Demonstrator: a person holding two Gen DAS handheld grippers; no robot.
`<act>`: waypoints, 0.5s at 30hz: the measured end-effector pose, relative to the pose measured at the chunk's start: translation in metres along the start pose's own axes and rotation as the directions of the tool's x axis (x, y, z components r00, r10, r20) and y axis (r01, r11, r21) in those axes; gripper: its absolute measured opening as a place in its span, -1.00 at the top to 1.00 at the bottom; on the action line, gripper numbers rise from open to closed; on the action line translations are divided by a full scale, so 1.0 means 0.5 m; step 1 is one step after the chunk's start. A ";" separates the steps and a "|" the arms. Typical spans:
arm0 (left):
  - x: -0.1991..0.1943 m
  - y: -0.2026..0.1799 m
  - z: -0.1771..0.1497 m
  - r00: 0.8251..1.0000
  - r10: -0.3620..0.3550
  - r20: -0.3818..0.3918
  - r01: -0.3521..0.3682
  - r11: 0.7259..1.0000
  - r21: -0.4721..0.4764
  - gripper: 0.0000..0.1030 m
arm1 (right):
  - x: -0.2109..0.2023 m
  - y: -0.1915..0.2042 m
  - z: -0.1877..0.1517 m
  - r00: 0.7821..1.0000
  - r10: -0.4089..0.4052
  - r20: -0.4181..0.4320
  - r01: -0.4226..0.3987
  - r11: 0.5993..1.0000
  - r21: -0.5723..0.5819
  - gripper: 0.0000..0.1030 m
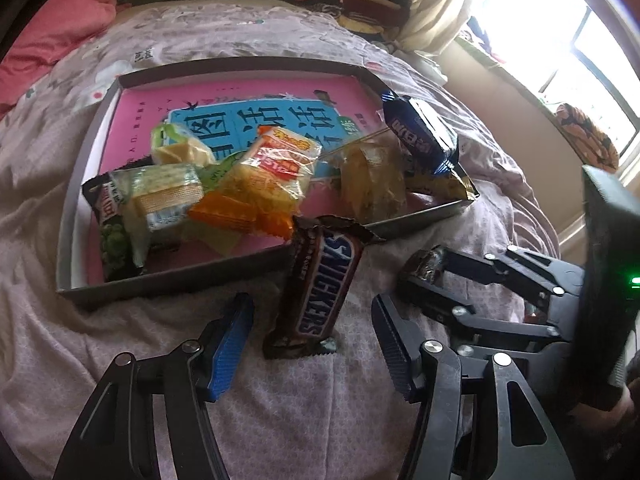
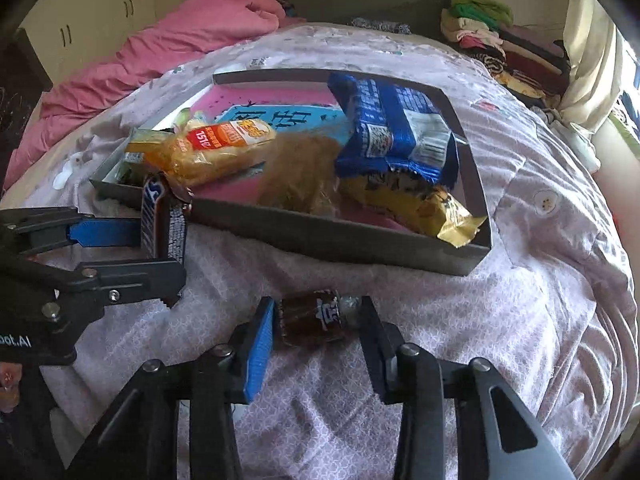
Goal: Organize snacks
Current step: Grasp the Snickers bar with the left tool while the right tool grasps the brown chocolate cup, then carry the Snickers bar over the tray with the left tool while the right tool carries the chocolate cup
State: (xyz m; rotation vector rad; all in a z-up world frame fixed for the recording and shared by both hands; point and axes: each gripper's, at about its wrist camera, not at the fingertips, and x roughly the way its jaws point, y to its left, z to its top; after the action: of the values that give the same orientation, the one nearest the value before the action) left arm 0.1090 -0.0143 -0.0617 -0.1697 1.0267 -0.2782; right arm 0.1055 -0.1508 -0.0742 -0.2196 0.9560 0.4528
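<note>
The brown Snickers bar [image 1: 316, 288], white-and-blue "SNICKERS" lettering along it, lies on the bed [image 1: 280, 408] lengthwise from near to far, its far end on the tray [image 1: 70, 216] rim, between the left gripper [image 1: 312, 344]'s open fingers; the right gripper [image 2: 316, 334] fingers close on a small brown candy [image 2: 316, 318]

Bed [image 2: 500, 240]: tray [image 2: 320, 236], Snickers [image 1: 320, 284], candy [image 2: 316, 318].

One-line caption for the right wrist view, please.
Right gripper closes on a small brown candy on the bed; left gripper straddles a Snickers bar beside the snack tray.
</note>
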 end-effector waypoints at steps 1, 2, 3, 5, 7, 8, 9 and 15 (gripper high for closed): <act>0.007 -0.002 0.001 1.000 0.005 -0.007 -0.005 1.000 -0.002 0.13 | -0.005 -0.002 0.000 1.000 0.003 0.009 -0.003 1.000 0.002 0.25; 0.011 -0.002 0.002 1.000 0.012 -0.010 -0.012 1.000 -0.008 0.20 | -0.015 -0.003 0.000 1.000 0.006 0.028 -0.006 1.000 0.004 0.26; 0.016 0.000 0.003 1.000 0.014 -0.011 -0.014 1.000 -0.013 0.27 | -0.021 -0.004 0.000 0.999 0.008 0.037 -0.008 1.000 0.006 0.26; 0.024 0.002 0.004 1.000 0.011 -0.009 -0.011 1.000 -0.014 0.34 | -0.034 -0.009 0.001 0.999 0.013 0.050 -0.014 1.000 0.019 0.26; 0.021 0.003 0.003 1.000 0.001 -0.003 -0.001 1.000 -0.019 0.36 | -0.053 -0.017 0.002 0.996 0.031 0.083 -0.034 0.998 0.045 0.26; 0.015 0.004 0.002 1.000 -0.005 0.005 0.006 1.000 -0.023 0.38 | -0.061 -0.018 0.005 0.994 0.034 0.100 -0.040 0.998 0.053 0.26; 0.009 0.004 0.002 1.000 -0.009 0.011 0.009 1.000 -0.025 0.39 | -0.075 -0.019 0.008 0.991 0.041 0.130 -0.049 0.997 0.059 0.26; -0.058 0.004 0.001 0.998 -0.038 0.058 0.038 0.999 -0.013 0.44 | -0.129 -0.014 0.030 0.960 0.095 0.262 -0.113 0.992 0.052 0.26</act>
State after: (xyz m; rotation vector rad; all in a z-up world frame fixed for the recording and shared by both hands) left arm 0.0956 -0.0035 -0.0380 -0.2089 0.9695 -0.2991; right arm 0.0879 -0.1689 -0.0127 -0.0475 0.7259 0.5316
